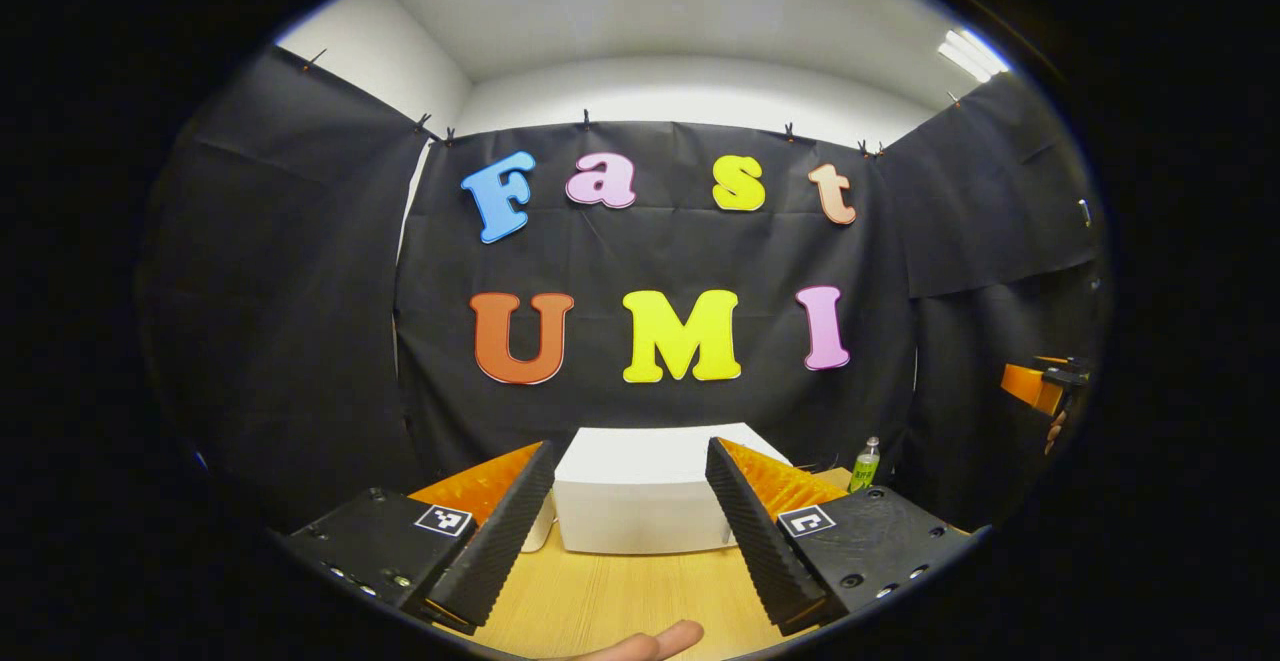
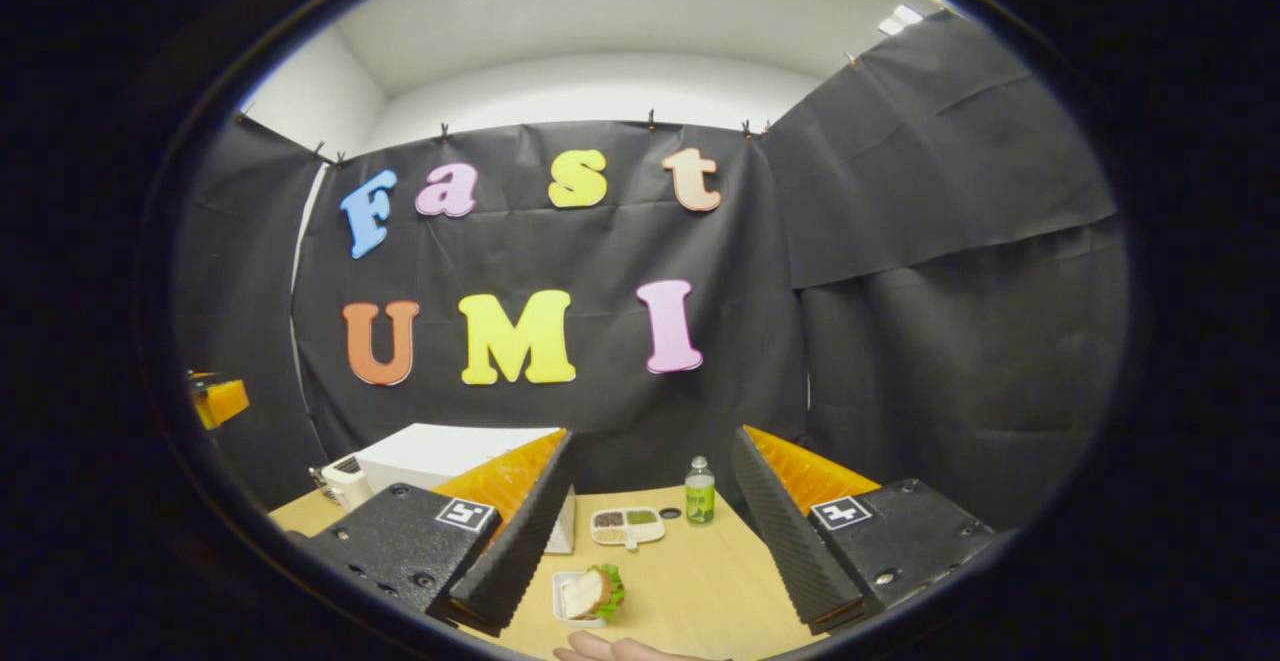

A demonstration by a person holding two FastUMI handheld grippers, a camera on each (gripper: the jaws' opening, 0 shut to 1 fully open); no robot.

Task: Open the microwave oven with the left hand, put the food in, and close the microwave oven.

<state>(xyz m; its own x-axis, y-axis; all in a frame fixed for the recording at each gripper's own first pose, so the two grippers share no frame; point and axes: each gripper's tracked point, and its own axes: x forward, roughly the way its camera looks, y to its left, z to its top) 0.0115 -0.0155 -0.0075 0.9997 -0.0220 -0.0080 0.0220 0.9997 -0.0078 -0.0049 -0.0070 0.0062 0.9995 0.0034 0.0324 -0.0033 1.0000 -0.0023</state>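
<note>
Two items near sandwich: bottle, divided tray; microwave left.

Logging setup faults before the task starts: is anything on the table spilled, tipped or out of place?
Nothing stands out. The white microwave sits square on the wooden table, the sandwich lies in its tray, the green bottle stands upright, and both grippers are open.

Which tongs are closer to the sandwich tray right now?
Right. The right tongs hang open just above and behind the sandwich tray; the left tongs face the microwave, off to the side.
</note>
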